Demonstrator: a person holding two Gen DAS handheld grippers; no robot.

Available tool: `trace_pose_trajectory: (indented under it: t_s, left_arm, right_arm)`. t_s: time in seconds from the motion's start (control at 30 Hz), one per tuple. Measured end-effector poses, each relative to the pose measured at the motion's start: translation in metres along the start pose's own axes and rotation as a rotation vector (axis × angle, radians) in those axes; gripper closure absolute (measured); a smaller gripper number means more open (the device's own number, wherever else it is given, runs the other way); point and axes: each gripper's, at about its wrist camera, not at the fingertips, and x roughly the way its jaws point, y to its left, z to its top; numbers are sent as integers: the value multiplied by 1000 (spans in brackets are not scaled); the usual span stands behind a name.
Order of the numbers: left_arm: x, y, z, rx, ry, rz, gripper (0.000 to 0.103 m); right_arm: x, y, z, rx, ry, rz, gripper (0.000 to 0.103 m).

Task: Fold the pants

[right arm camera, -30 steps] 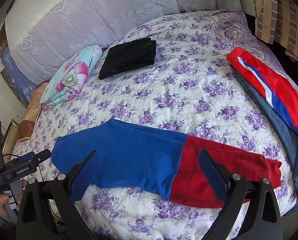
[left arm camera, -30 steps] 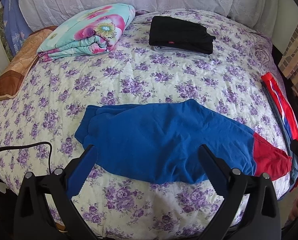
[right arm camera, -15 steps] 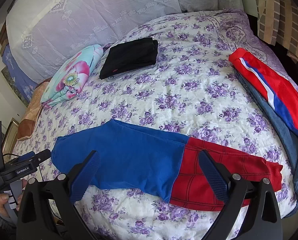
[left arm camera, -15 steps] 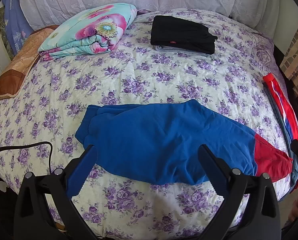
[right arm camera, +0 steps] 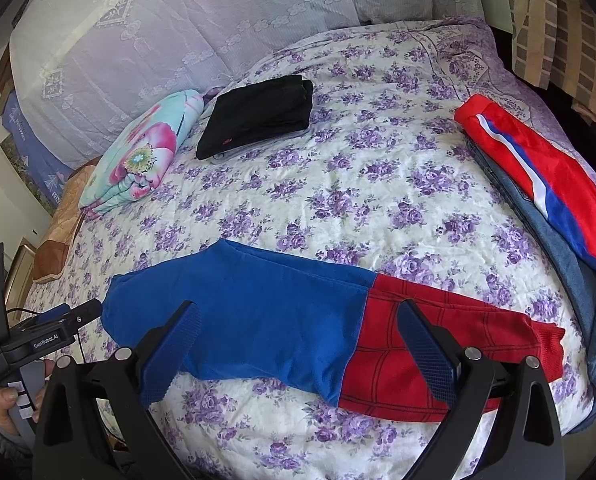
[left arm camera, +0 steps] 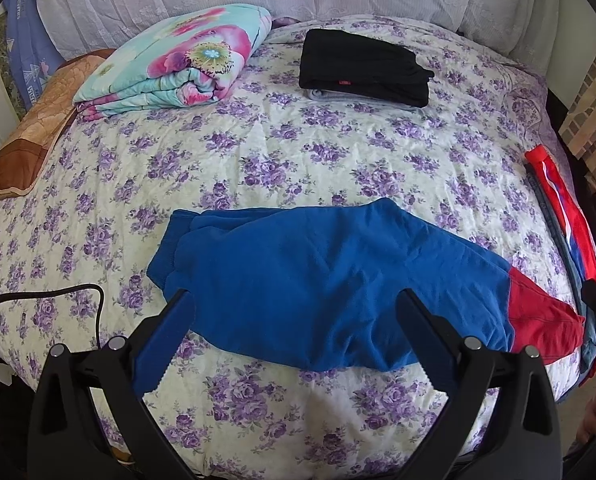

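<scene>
Nothing much has shifted since a second ago: the pants point(left arm camera: 330, 280) lie flat across the near edge of the bed point(left arm camera: 298, 160), both my left claw point(left arm camera: 294, 332) and right claw point(right arm camera: 294, 344) hover released above them, so I should pinch each end squarely.

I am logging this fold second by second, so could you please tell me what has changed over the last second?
Very little. Both wrist views shift slightly, so the left gripper and right gripper appear to have drifted a touch; their jaws stay open and empty. Nothing was grasped or released. The blue and red pants lie as before on the floral bedspread, and the folded black garment and red striped garment are unmoved.
</scene>
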Motion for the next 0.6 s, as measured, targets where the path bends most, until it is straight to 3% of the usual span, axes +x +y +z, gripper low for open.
trace_pose_trajectory:
  t_s: [0.6]
  left_arm:
    - [3, -3, -2, -3, 9, 0, 5]
  right_arm:
    - [1, -2, -2, 6, 9, 1, 4]
